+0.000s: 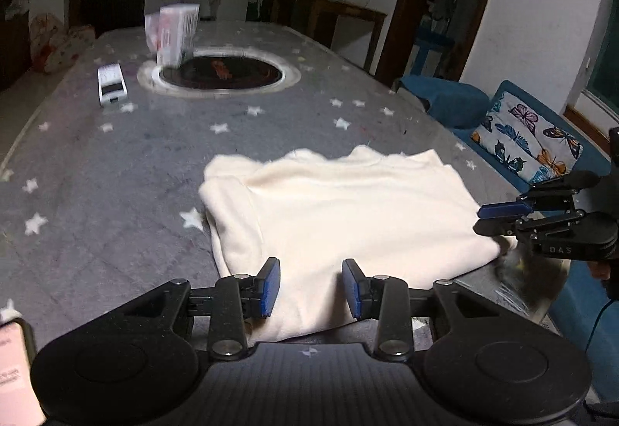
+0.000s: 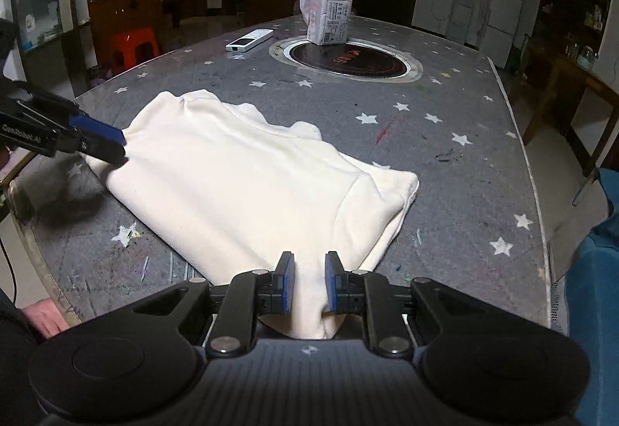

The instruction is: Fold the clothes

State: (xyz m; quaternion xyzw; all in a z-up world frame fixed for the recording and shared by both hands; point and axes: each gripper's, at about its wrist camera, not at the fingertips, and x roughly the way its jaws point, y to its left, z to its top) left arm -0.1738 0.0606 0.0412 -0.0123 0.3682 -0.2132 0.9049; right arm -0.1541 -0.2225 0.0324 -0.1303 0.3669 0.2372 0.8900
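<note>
The cream garment (image 2: 247,174) is soft, matt fleece-like cloth. Under it, the grey table cover (image 2: 445,163) looks smooth, scratched, with printed stars. Beyond the garment, the round dark plate (image 2: 348,60) is glossy with a metal ring. The gripper pads (image 2: 288,283) are matt blue rubber.

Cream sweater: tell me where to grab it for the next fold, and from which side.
Probably its near hem corners, coming in low from the table's near side. The cream sweater lies flat, collar toward the far side, so the hem gives a layered edge to pinch; the middle is flat cloth.
</note>
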